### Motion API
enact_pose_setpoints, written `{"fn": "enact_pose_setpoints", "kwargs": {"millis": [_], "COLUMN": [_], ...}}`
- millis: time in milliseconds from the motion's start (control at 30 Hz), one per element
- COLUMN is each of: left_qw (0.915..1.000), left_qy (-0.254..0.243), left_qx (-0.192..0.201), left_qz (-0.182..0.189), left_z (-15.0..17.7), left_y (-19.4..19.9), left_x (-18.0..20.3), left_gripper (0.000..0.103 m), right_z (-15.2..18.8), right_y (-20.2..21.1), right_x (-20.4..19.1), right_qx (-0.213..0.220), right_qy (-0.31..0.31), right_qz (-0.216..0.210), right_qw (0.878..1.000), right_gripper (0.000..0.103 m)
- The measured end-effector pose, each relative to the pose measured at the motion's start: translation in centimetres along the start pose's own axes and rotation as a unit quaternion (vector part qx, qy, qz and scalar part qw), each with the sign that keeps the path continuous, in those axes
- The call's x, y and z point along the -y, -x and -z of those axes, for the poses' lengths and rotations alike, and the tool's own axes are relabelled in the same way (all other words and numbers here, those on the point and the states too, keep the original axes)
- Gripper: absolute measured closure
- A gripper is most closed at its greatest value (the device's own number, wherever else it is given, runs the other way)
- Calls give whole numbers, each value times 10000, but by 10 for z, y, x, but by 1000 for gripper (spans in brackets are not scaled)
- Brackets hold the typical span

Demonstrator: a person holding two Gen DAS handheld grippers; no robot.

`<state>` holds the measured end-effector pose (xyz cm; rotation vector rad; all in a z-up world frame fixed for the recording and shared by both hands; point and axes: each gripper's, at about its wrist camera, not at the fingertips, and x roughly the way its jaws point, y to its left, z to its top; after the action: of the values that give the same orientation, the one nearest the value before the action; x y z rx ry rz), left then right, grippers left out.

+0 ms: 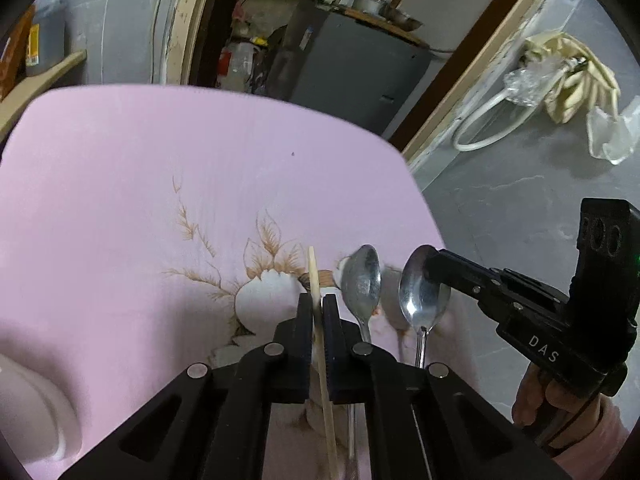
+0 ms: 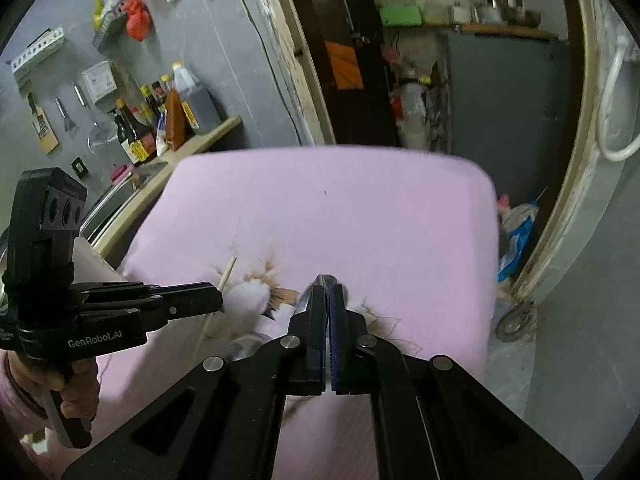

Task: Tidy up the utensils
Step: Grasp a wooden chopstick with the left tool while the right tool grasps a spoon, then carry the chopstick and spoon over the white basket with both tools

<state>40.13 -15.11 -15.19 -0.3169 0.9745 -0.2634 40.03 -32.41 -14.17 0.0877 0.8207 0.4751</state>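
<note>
My left gripper (image 1: 318,300) is shut on a pale wooden chopstick (image 1: 313,268) that sticks out ahead of the jaws above the pink flowered cloth (image 1: 160,160). My right gripper (image 2: 327,292) is shut on a metal spoon (image 1: 420,296); its bowl tip (image 2: 322,279) peeks out beyond the fingers. In the left wrist view the right gripper (image 1: 434,266) pinches that spoon's bowl from the right. A second metal spoon (image 1: 362,280) lies on the cloth between the chopstick and the held spoon. In the right wrist view the left gripper (image 2: 218,300) and chopstick (image 2: 228,270) show at the left.
A white rounded object (image 1: 32,412) sits at the cloth's near left. A counter with sauce bottles (image 2: 136,132) runs along the left wall. A grey cabinet (image 1: 360,72) stands behind the table, bare floor (image 1: 500,200) to the right.
</note>
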Motion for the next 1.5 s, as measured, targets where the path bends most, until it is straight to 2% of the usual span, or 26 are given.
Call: {"fn": "enact_pose_setpoints", "kwargs": {"millis": [333, 433, 600, 867, 1067, 1233, 1500], "left_qw": [9986, 9969, 9892, 9724, 9592, 9483, 9229], "left_qy": [-184, -201, -196, -37, 43, 74, 253], "left_qx": [450, 730, 1439, 2331, 2826, 3161, 3764], "left_qz": [188, 209, 191, 96, -69, -280, -769], "left_z": [11, 14, 17, 4, -7, -20, -26], "left_y": [64, 82, 124, 187, 234, 273, 321], "left_x": [7, 9, 6, -11, -33, -60, -120], "left_gripper": [98, 98, 98, 98, 98, 98, 98], "right_z": [-1, -3, -10, -44, -68, -85, -96], "right_y": [55, 74, 103, 139, 156, 158, 132], "right_x": [-39, -49, -75, -137, -189, -233, -296], "right_qx": [552, 851, 1445, 2347, 2812, 3145, 3421], "right_qy": [233, 187, 238, 474, 660, 727, 969], "right_qz": [248, 297, 444, 792, 848, 800, 821], "right_qw": [9979, 9958, 9882, 9677, 9536, 9431, 9310], "right_gripper": [101, 101, 101, 101, 101, 101, 101]}}
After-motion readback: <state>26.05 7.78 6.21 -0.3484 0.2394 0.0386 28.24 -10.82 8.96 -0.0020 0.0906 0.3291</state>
